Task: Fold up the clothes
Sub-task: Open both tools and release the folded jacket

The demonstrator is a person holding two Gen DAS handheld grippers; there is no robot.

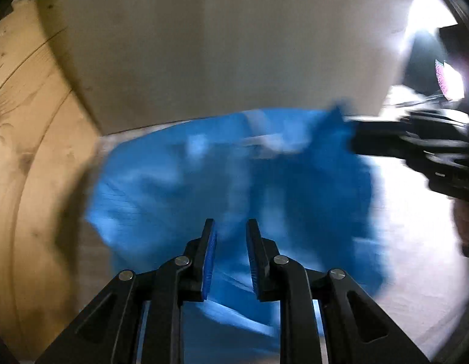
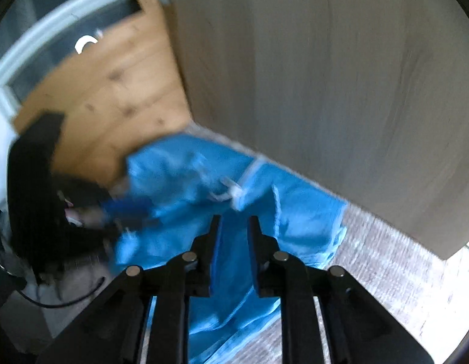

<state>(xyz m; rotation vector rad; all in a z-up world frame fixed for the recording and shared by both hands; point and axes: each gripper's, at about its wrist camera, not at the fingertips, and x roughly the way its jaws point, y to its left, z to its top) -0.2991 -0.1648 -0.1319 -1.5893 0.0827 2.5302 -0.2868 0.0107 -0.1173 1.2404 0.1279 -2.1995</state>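
Mid-fold: blue garment [image 1: 222,176] below my left gripper [image 1: 231,227] and right gripper [image 2: 232,223], both narrowly apart, empty (blurred); next, regrasp an edge.

Both grippers point steeply down. The left gripper [image 1: 231,227] has its fingers [image 1: 207,251] slightly parted; the right gripper [image 2: 234,224] shows a similar narrow gap.

Pale grey, flat-faced panel [image 2: 340,91] stands upright straight ahead of both tools. Knotty orange-brown pine boards [image 1: 28,151] meet it at a corner, ahead and to the left. Light, woven-looking surface [image 2: 386,273] spreads below and to the right of the right tool. Thin black cable [image 2: 67,298] curves at that tool's lower left. All frames motion-blurred.
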